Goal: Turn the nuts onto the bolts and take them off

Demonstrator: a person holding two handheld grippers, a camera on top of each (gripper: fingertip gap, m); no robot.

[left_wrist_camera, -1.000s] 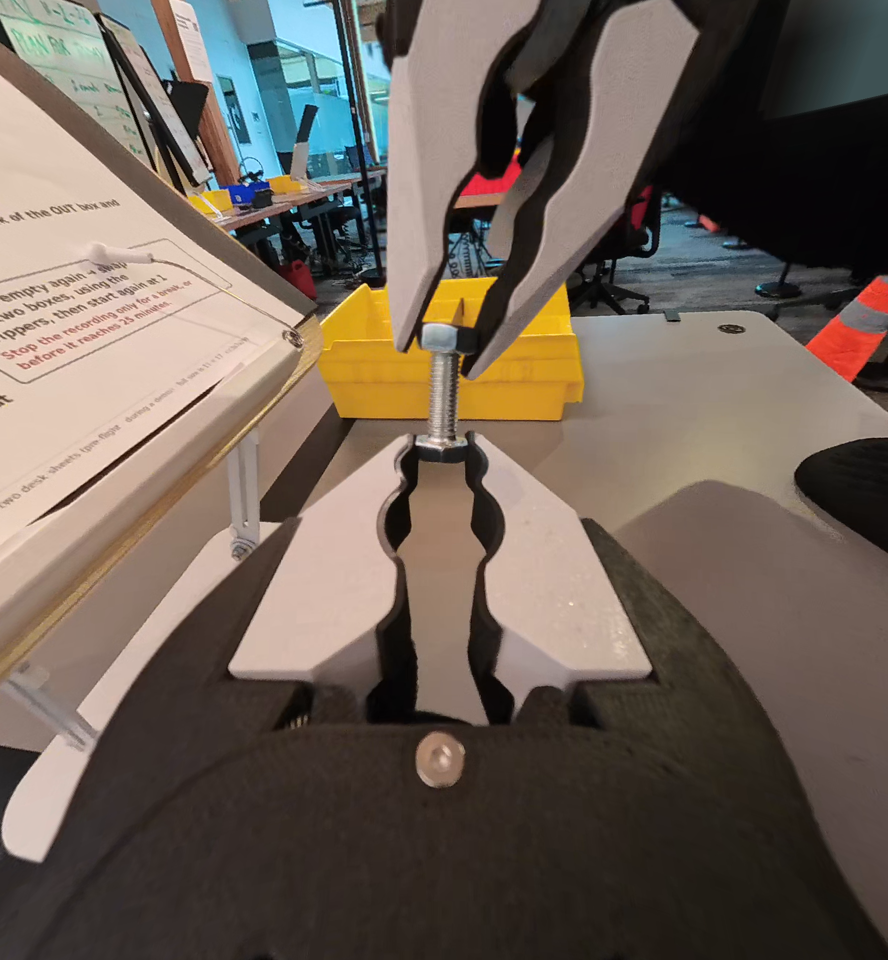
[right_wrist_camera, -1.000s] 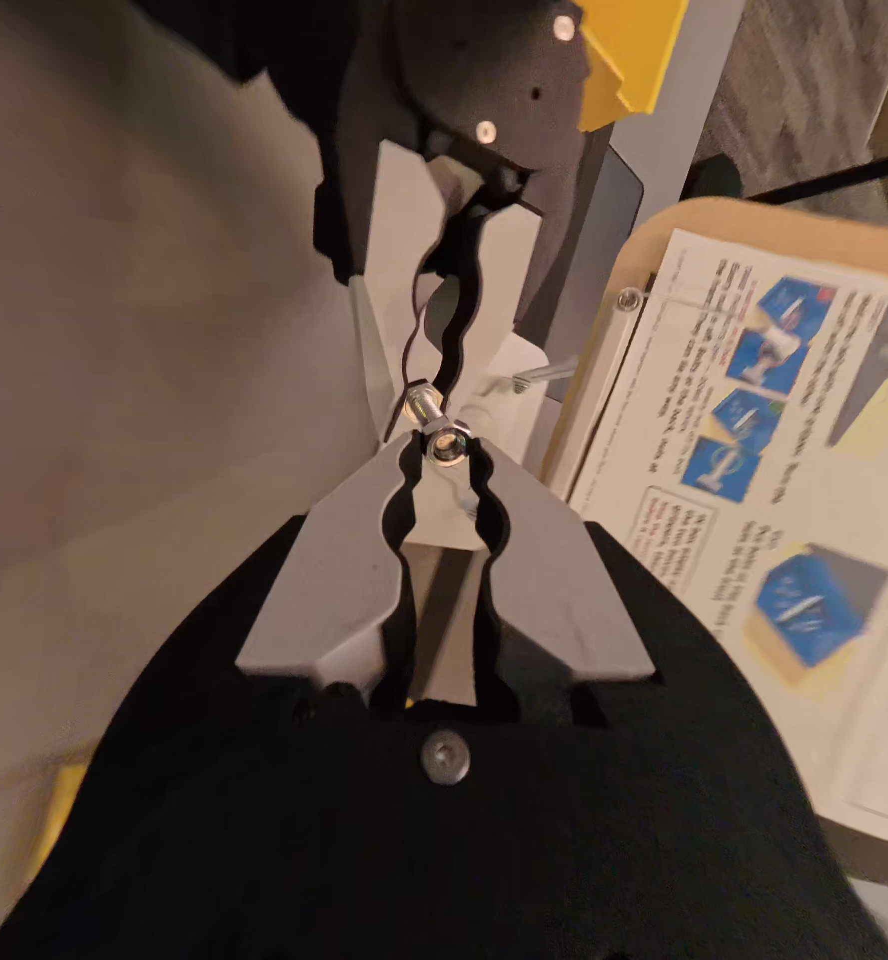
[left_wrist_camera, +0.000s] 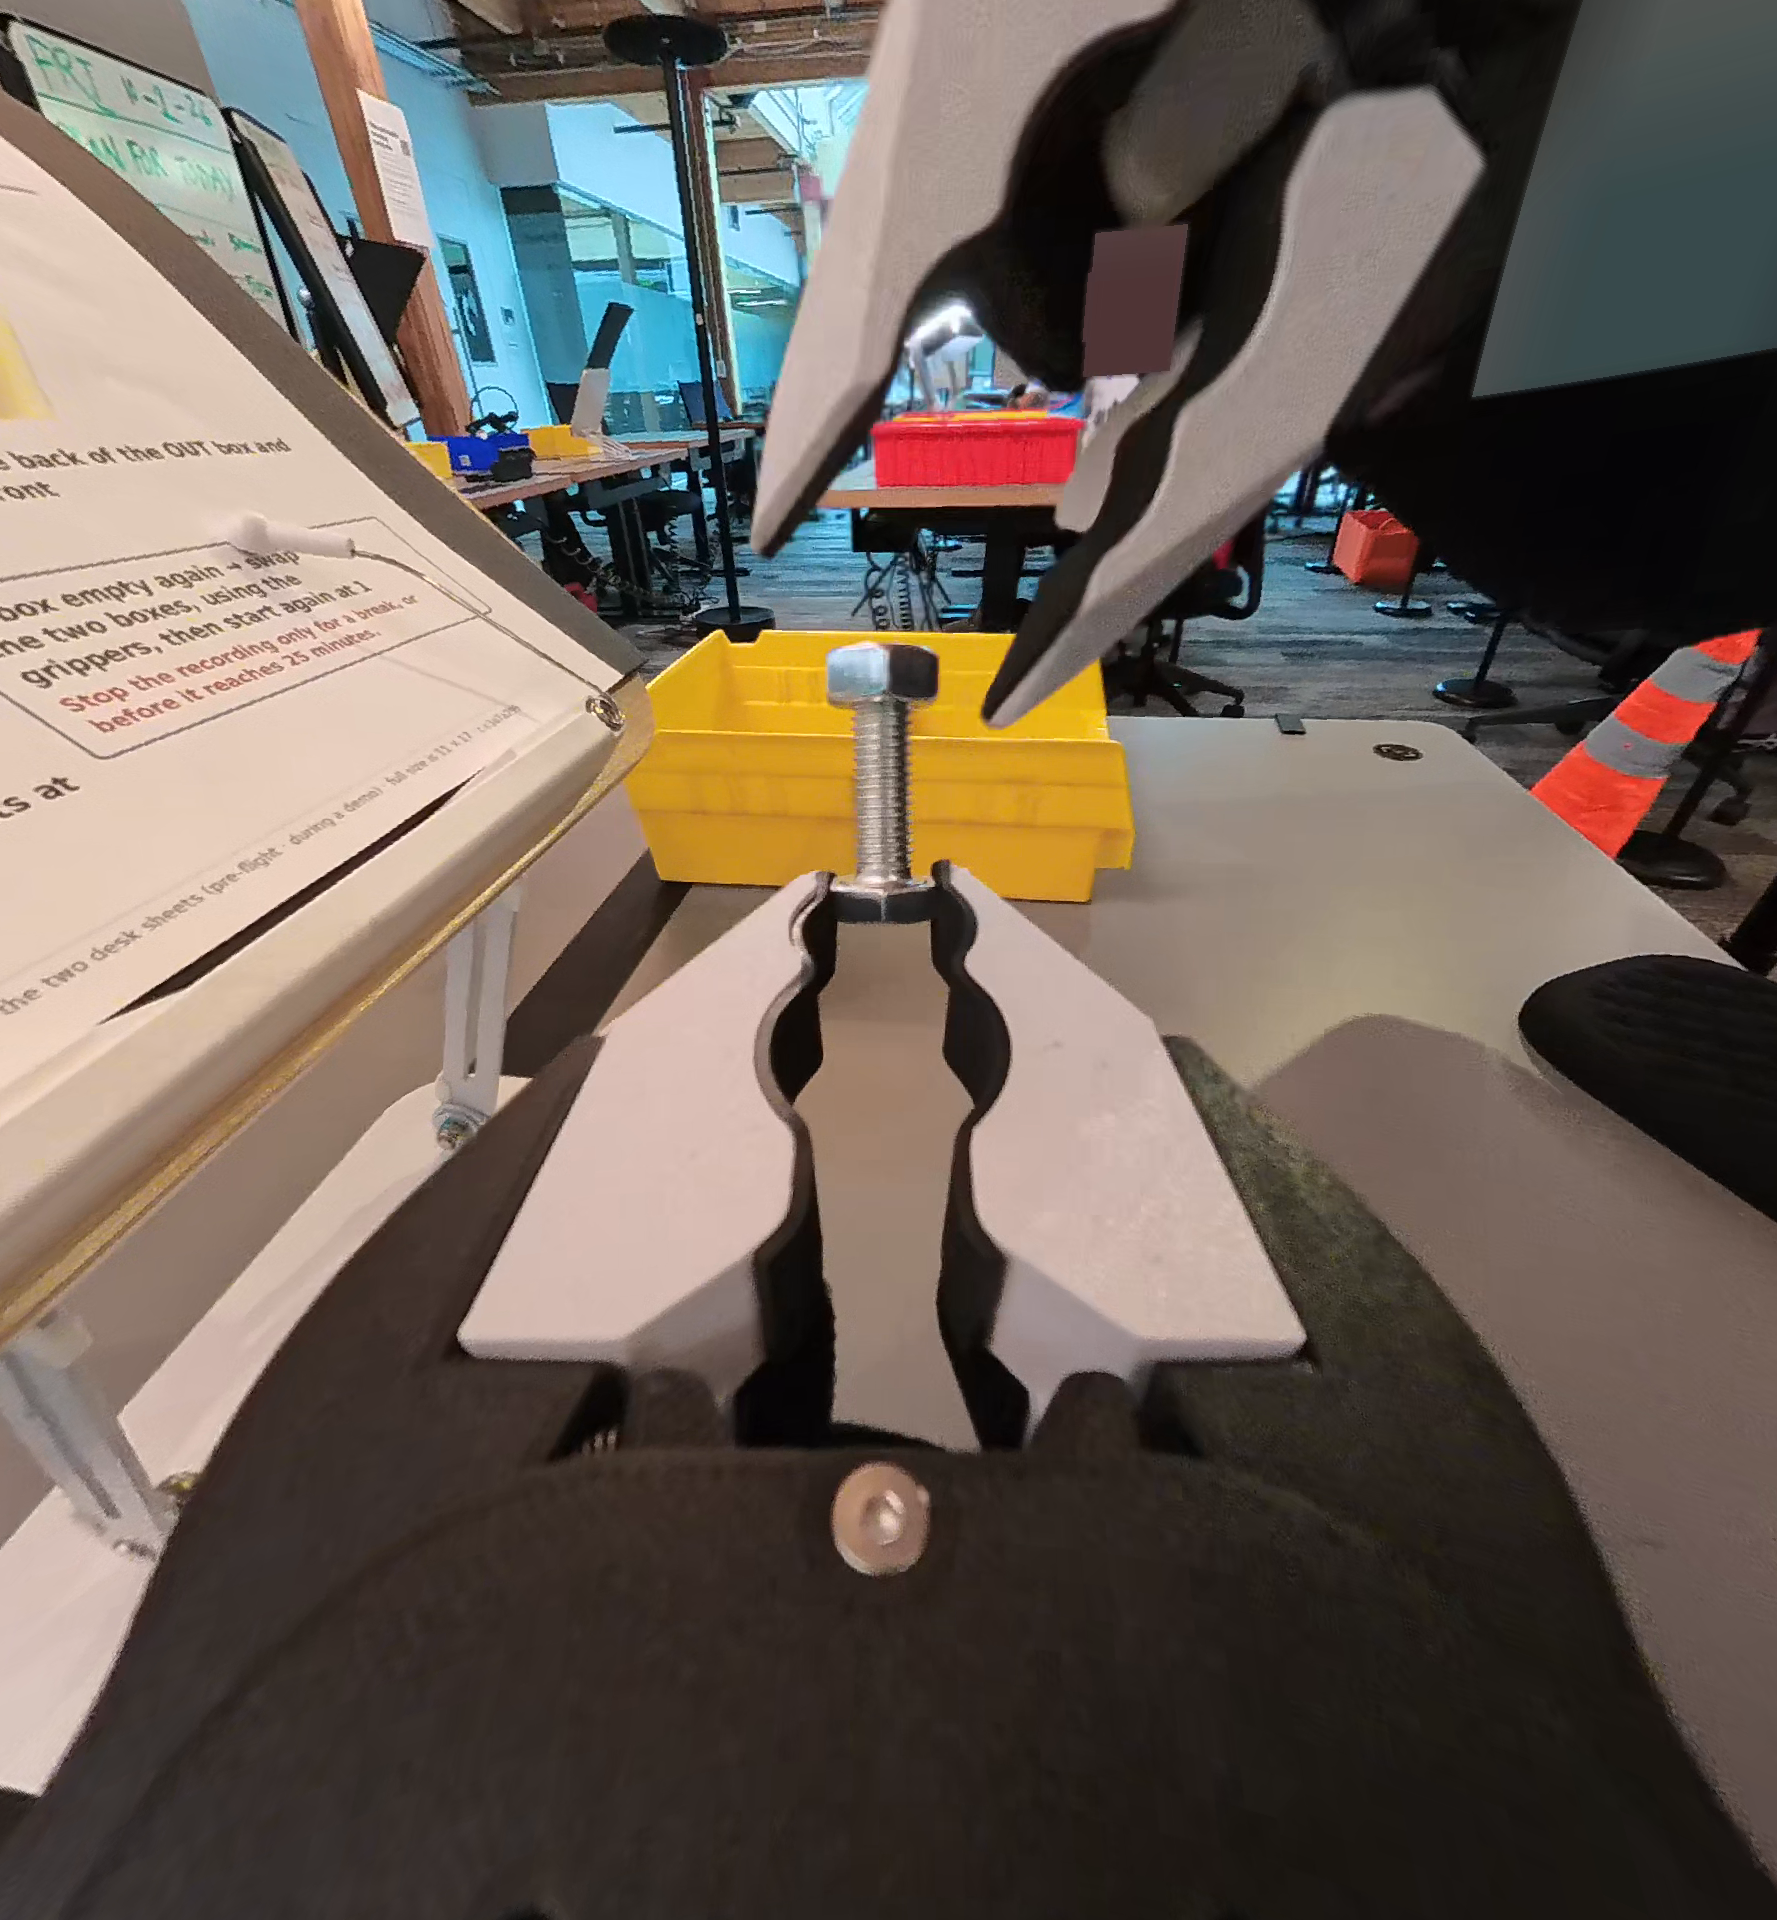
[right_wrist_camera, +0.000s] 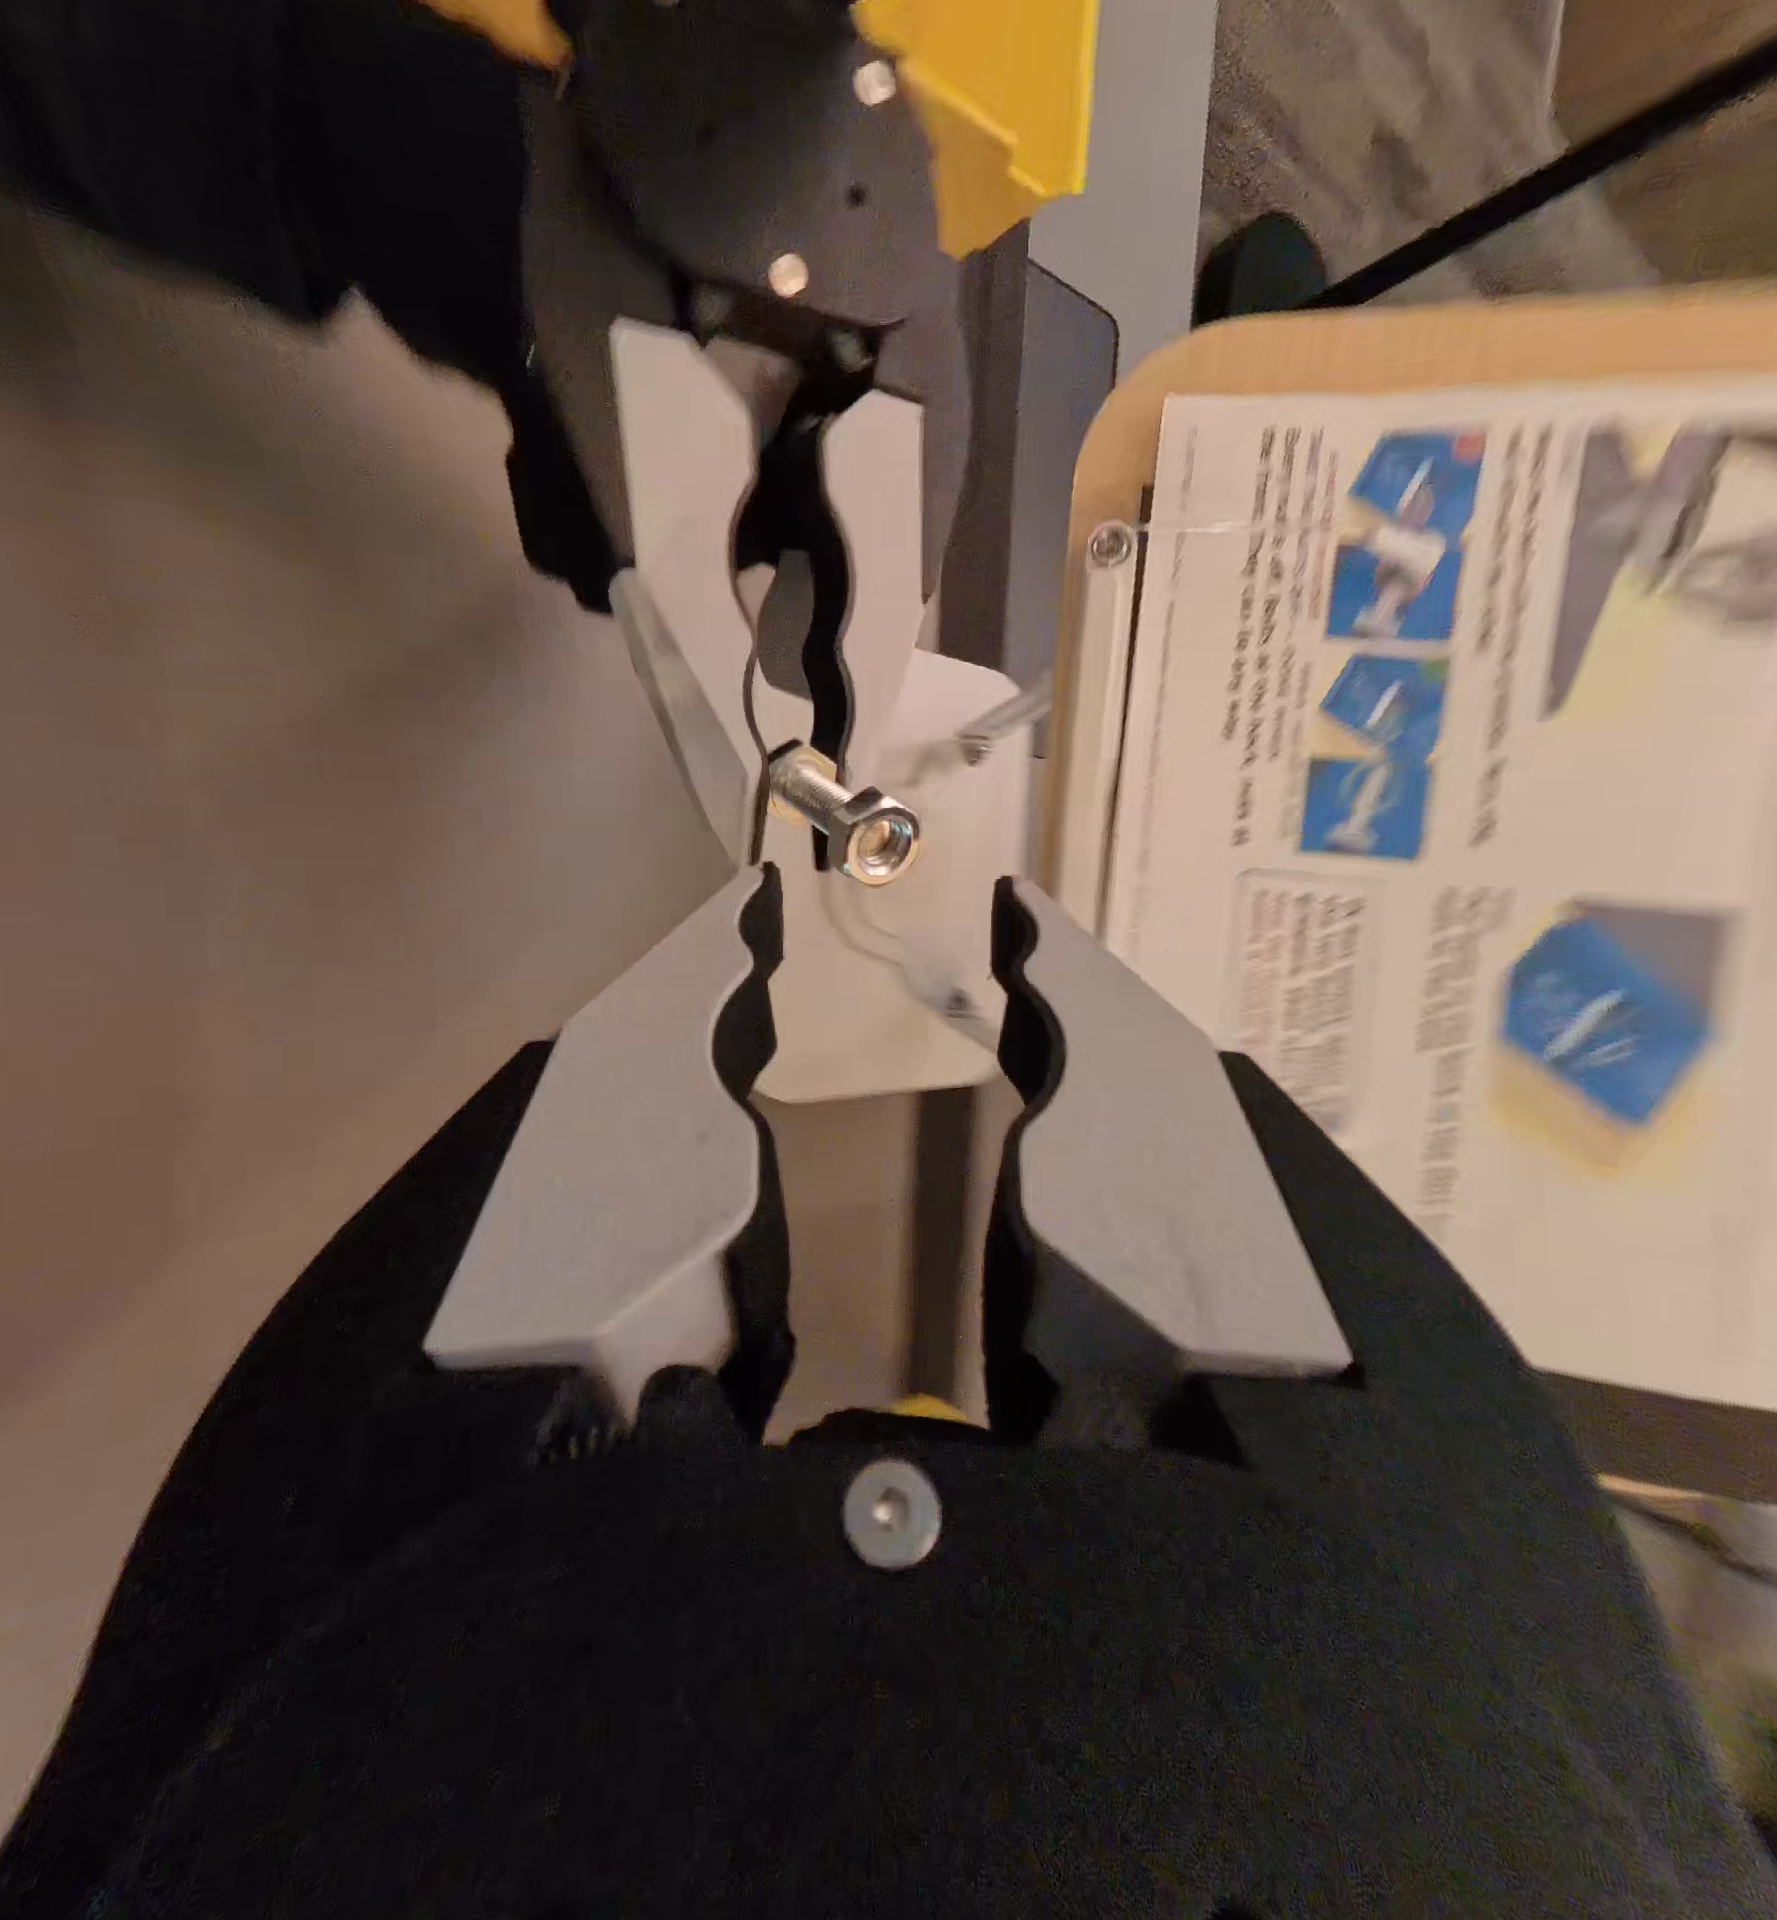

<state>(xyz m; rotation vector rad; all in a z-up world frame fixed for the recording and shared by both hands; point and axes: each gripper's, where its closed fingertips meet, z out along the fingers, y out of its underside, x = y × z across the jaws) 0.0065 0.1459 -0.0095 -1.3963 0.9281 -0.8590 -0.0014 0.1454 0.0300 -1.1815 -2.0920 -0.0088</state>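
My left gripper [left_wrist_camera: 879, 894] is pinching the hex piece at the lower end of a bolt [left_wrist_camera: 881, 769], holding the threaded shank upright in front of the yellow bin [left_wrist_camera: 759, 779] on the grey worktop [left_wrist_camera: 1331, 883]. A second hex piece [left_wrist_camera: 881, 670] sits at the top of the shank; in the right wrist view it shows a hollow centre, so it looks like the nut [right_wrist_camera: 876, 831]. My right gripper [right_wrist_camera: 884, 894] is spread wide, its tips on either side of that nut and clear of it. An instruction sheet [left_wrist_camera: 136, 644] on a tilted board stands to my left.
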